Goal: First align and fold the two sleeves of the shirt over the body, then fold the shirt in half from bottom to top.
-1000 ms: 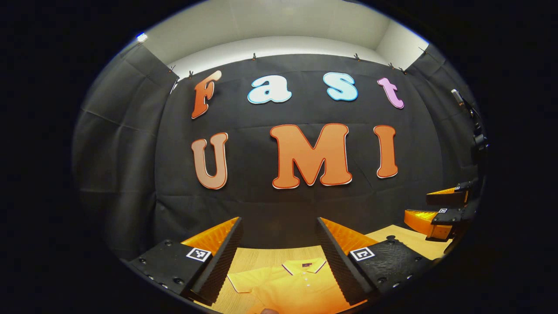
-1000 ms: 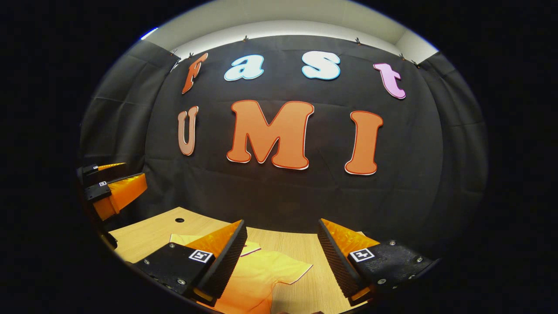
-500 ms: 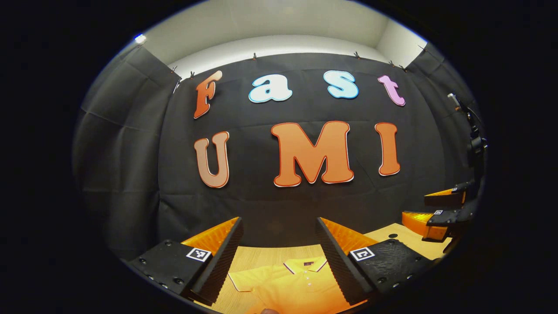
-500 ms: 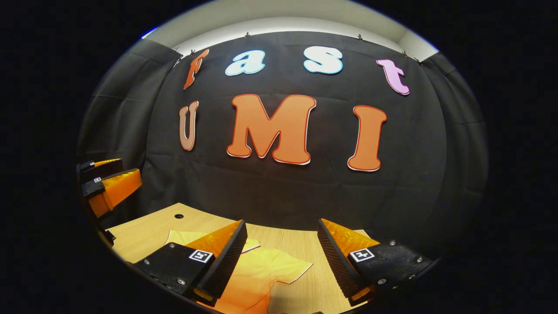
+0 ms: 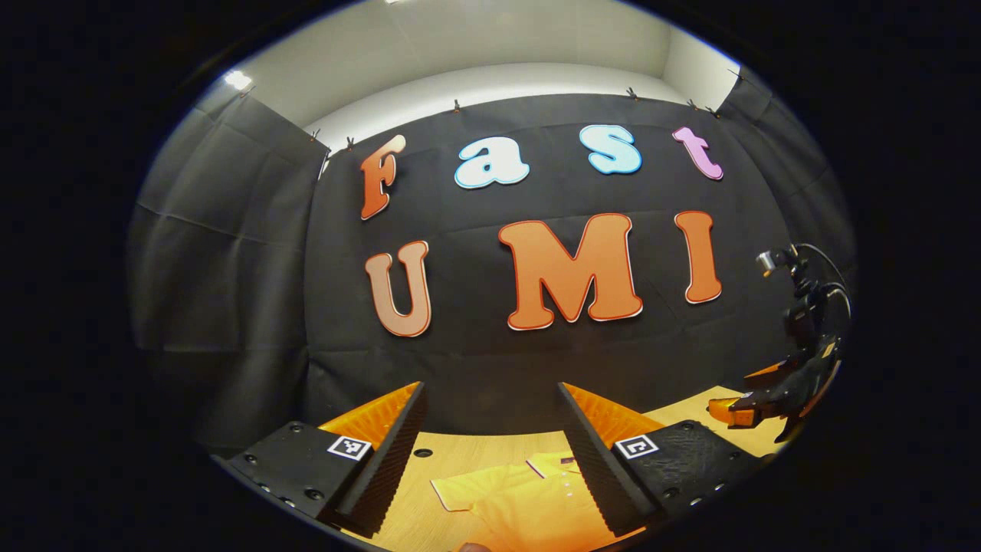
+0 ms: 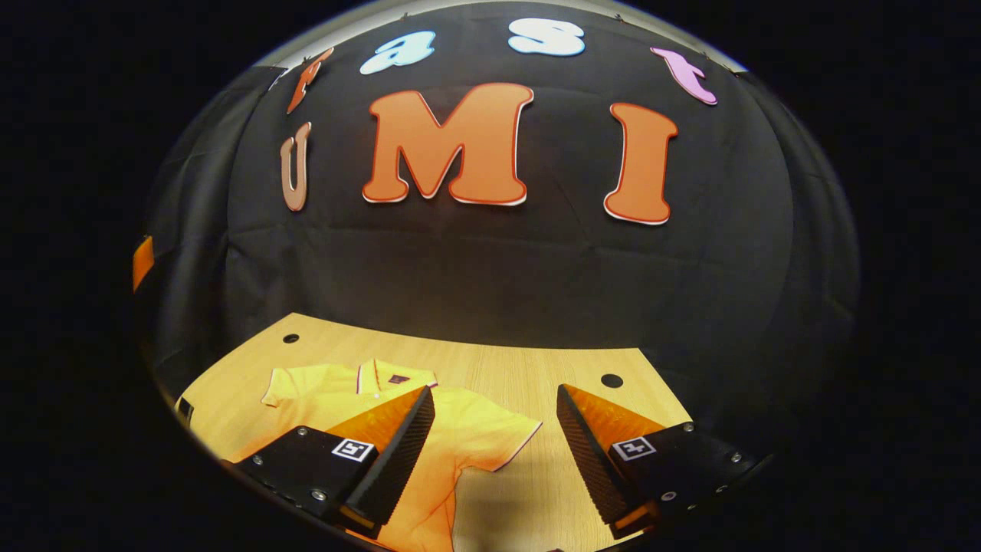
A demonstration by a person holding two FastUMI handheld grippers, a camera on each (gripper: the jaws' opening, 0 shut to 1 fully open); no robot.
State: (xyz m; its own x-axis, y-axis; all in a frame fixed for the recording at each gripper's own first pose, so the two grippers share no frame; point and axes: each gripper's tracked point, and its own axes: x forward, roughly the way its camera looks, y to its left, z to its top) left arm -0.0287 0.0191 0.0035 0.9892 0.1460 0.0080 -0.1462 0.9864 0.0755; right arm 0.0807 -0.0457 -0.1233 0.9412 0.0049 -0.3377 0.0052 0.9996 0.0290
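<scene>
A yellow polo shirt [image 6: 467, 429] lies flat on the wooden table [image 6: 536, 368], collar [image 6: 387, 377] toward the wall, both short sleeves spread out. My right gripper [image 6: 494, 392] hovers open above the shirt's right sleeve [image 6: 502, 445], with nothing between its fingers. In the left gripper view the shirt [image 5: 513, 506] shows low between the fingers of my open left gripper [image 5: 490, 391], which hangs above it and holds nothing. The right gripper [image 5: 755, 406] also appears far right in that view, low over the table.
The table [image 5: 460, 460] ends at the black cloth wall. Small round holes [image 6: 611, 380] sit near its far corners, another hole [image 6: 290, 338] at the left. A sliver of the left gripper [image 6: 142, 261] shows at the left edge of the right gripper view.
The right gripper has tipped downward and moved lower, so more of the table and shirt show. The left gripper has shifted slightly. Both stay open.
</scene>
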